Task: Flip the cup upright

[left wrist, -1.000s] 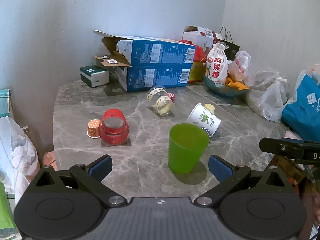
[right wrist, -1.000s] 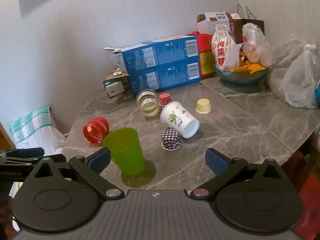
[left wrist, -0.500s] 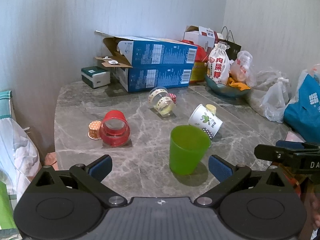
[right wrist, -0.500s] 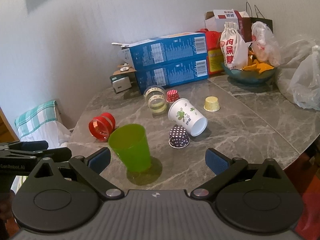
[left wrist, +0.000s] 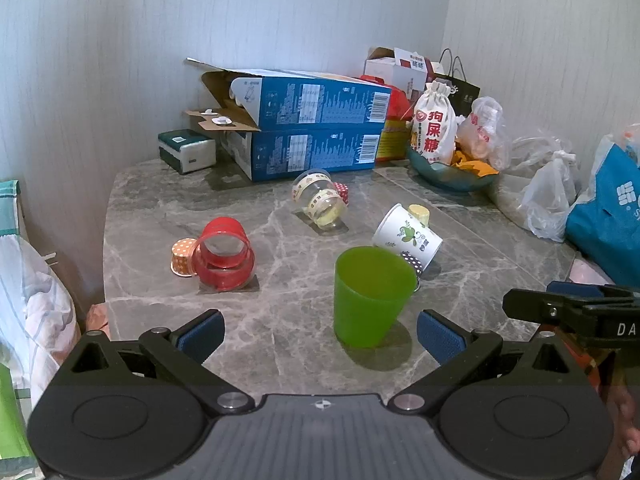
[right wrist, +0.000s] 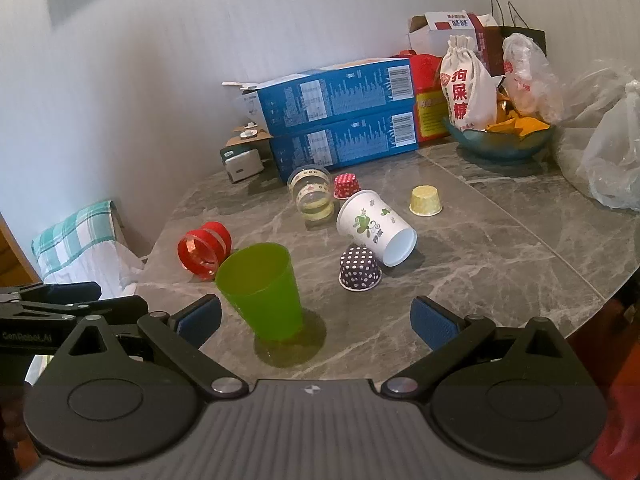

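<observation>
A green plastic cup point(left wrist: 370, 296) stands upright near the table's front edge; it also shows in the right wrist view point(right wrist: 262, 292). A white paper cup point(left wrist: 406, 236) with green print lies on its side behind it, and shows in the right wrist view point(right wrist: 374, 226). A red cup point(left wrist: 224, 254) and a clear cup point(left wrist: 320, 200) also lie on their sides. My left gripper point(left wrist: 320, 336) is open and empty, just short of the green cup. My right gripper point(right wrist: 316, 322) is open and empty, with the green cup near its left finger.
Small paper cupcake liners sit upside down: a purple dotted one point(right wrist: 359, 270), a yellow one point(right wrist: 425, 201), a red one point(right wrist: 345, 186), an orange one point(left wrist: 182, 258). Blue boxes point(left wrist: 312, 132), a bowl point(right wrist: 500, 142) and plastic bags point(left wrist: 548, 196) crowd the back and right of the marble table point(right wrist: 500, 240).
Both grippers have drawn back and risen slightly, so the table looks a little farther away. The cups have not moved.
</observation>
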Demonstrator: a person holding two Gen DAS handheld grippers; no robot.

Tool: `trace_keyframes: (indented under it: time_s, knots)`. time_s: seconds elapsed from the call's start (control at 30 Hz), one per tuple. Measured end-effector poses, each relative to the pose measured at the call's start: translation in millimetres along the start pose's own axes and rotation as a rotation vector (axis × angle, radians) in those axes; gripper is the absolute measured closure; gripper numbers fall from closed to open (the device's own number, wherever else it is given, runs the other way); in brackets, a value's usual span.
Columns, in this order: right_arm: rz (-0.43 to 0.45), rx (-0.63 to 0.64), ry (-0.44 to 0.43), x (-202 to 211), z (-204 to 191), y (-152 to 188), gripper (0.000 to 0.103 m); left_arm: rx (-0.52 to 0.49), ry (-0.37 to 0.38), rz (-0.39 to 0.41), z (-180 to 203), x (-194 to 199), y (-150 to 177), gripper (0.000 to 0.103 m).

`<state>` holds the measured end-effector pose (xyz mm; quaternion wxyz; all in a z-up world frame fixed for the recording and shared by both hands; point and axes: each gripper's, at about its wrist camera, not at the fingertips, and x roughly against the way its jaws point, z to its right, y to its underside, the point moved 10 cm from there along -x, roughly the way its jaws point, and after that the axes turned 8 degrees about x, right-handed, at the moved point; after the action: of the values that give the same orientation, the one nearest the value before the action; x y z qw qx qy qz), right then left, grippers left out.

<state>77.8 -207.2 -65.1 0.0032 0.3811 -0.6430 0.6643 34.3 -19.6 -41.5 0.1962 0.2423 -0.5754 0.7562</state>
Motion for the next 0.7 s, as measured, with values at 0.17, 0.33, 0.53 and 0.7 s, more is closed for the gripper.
trace_keyframes:
  time_s: [0.17, 0.33, 0.53, 0.7]
  knots:
    - [0.018, -0.027, -0.005, 2.4, 4.0, -2.7, 0.001, 0.002, 0.000, -0.001, -0.6, 0.1, 0.2, 0.000]
    - [0.011, -0.021, 0.008, 1.8, 4.5, -2.5, 0.001, 0.009, 0.006, 0.004, -0.6, 0.4, -0.3, 0.000]
    - [-0.011, -0.020, 0.004, -2.9, 2.9, 2.4, 0.001, 0.000, 0.011, -0.004, 2.8, -1.0, 1.6, 0.000]
    - [-0.009, -0.021, 0.000, -2.7, 2.8, 2.2, 0.001, 0.002, 0.014, -0.006, 2.9, -2.4, 1.4, 0.000]
